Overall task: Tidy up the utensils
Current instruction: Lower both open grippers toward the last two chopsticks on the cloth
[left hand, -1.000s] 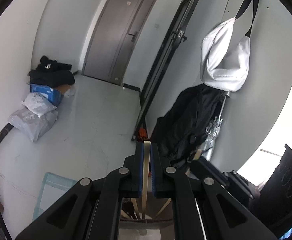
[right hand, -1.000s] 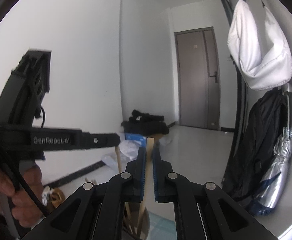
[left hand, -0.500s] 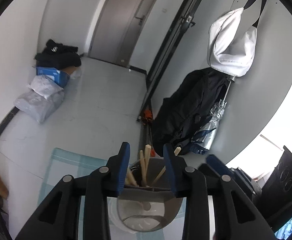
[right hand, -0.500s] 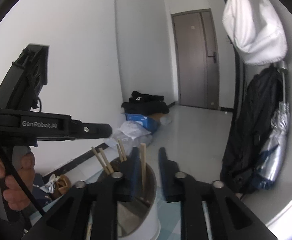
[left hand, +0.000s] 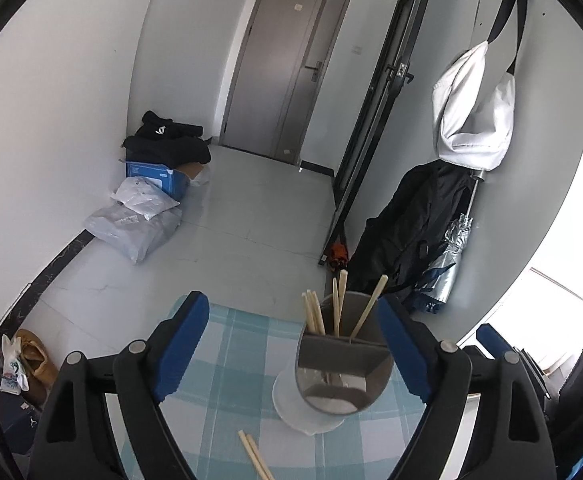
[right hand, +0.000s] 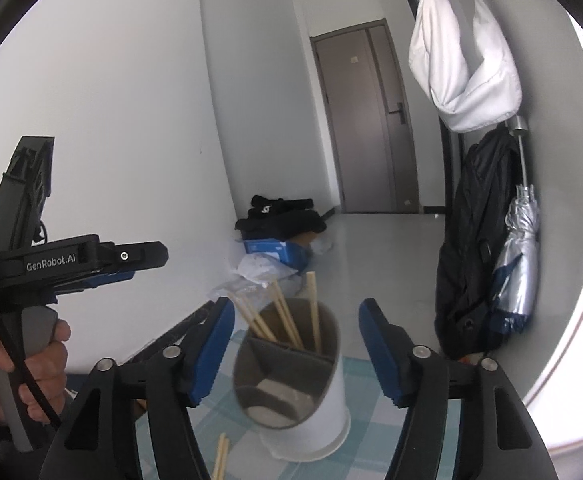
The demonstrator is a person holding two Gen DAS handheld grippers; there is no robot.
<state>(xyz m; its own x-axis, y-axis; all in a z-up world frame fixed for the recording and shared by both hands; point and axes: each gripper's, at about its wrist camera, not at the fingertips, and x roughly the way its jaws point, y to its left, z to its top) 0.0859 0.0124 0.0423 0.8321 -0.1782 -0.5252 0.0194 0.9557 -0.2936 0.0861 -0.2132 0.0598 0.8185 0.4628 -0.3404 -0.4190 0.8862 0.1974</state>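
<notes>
A white utensil holder [left hand: 341,380] with a grey divided insert stands on a blue checked cloth [left hand: 231,360]. Several wooden chopsticks [left hand: 337,312] stand in its far compartment. My left gripper [left hand: 291,344] is open and empty, held above and just left of the holder. My right gripper [right hand: 297,344] is open and empty, its jaws either side of the holder [right hand: 295,376] from above, with the chopsticks [right hand: 287,316] upright inside. Two loose chopsticks [left hand: 255,456] lie on the cloth near me and also show in the right wrist view [right hand: 221,456]. The left gripper's body [right hand: 71,260] shows at left.
The table's far edge drops to a tiled floor [left hand: 251,216]. Bags and a blue box [left hand: 151,200] lie by the left wall. A black coat [left hand: 411,220], a silver umbrella [left hand: 451,260] and a white bag [left hand: 475,112] hang on the right wall.
Both grippers were shut on a chopstick each above the holder. Both opened and dropped the chopsticks into the holder, then drew back and opened wider.
</notes>
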